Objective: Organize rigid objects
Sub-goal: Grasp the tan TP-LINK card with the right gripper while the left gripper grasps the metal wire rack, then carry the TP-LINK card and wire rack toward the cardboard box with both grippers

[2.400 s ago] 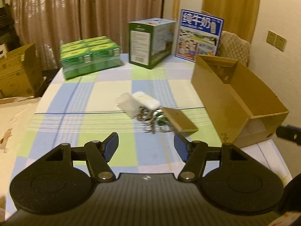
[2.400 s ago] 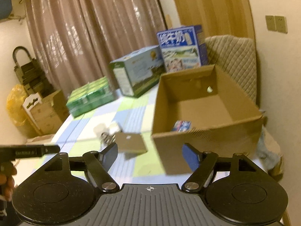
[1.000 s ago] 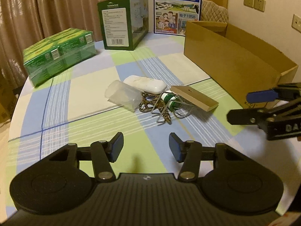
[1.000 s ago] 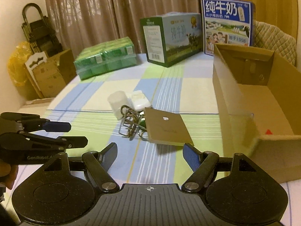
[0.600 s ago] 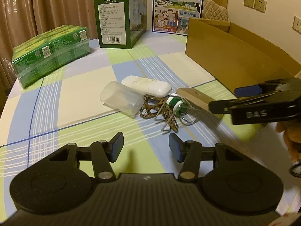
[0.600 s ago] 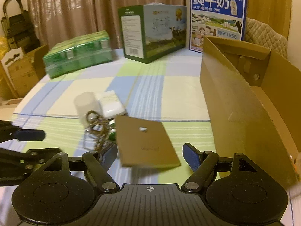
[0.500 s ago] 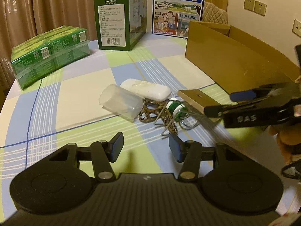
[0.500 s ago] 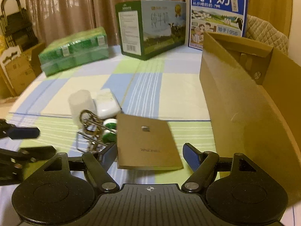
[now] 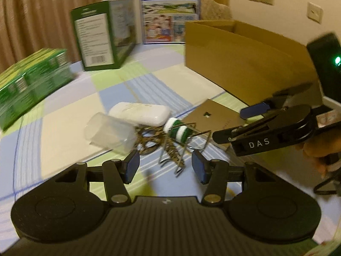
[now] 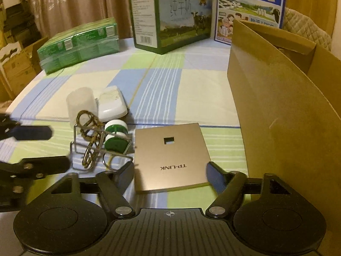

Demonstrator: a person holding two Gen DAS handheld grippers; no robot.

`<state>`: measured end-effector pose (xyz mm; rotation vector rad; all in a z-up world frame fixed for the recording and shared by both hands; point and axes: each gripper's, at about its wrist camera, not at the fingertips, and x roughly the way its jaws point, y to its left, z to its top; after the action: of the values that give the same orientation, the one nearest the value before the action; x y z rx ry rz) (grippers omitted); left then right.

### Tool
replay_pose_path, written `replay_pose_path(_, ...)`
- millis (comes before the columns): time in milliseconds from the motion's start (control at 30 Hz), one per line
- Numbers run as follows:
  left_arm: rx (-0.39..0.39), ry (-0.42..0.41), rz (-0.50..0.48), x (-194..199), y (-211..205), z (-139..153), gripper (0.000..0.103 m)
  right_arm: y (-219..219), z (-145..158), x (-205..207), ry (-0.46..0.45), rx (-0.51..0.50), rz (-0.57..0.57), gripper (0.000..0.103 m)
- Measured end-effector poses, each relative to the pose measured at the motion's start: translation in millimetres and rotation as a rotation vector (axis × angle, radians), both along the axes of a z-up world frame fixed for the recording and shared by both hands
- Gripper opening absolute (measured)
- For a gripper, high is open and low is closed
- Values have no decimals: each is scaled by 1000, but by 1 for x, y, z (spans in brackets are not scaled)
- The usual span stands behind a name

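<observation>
Right claw (image 10: 170, 173): jaws just closing, astride flat gold square TP-LINK panel (image 10: 169, 155) on checked desk (image 10: 191, 93), contact unclear. Left claw (image 9: 165, 166): released, empty.

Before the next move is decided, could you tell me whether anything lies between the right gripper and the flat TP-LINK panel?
Nothing visible does. The right gripper already has the TP-LINK panel between its fingers, its jaws having just been closing on the near edge. The wire puzzle and the green and white spool lie beside the panel.
</observation>
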<state>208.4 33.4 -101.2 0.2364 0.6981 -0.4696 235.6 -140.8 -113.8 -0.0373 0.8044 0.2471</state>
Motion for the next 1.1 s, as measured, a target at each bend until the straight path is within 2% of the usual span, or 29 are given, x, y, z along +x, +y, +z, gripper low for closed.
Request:
replay_pose_path(67,18,-7,-24,3,-6,-5,49,2,1,-6,-14,-18,23,37)
replay_pose_path(100,22,-8,-31,5,-8,-7,49,2,2,-8,-12,-20,31,35)
replay_pose_path(300,-8,-9,-67,15,-16,-12,48,1,3,-16,5,-13,45,35)
replay_pose_path(333,-6,-8,-68,15,-17,-12,40,1,3,-16,4,-15,48,35)
replay_pose_path(367,0,-5,-66,14,-18,-12,35,0,2,-18,3,-16,51,37)
replay_pose_path(400,7,-2,-60,12,-18,-11,25,0,2,-18,3,-12,51,42)
replay_pose_path(433,10,2,-50,11,-18,-10,21,-1,1,-20,4,-11,49,47)
replay_pose_path(500,3,19,-22,7,-16,-8,19,-1,0,-23,4,-15,50,64)
replay_pose_path(567,10,28,12,0,-13,-4,17,0,0,-27,-9,-29,56,73)
replay_pose_path(633,28,34,57,-9,-10,1,3,2,0,-29,-23,-42,65,76)
replay_pose_path(800,19,50,155,-30,9,9,2,12,0,-19,-47,-88,64,83)
replay_pose_path(1000,2,46,147,-34,20,12,3,21,-10,9,-25,-139,51,86)
replay_pose_path(1067,1,37,140,-34,19,13,9,20,-12,15,-20,-137,53,87)
replay_pose_path(1100,5,33,138,-34,19,12,18,20,-12,18,-14,-132,53,87)
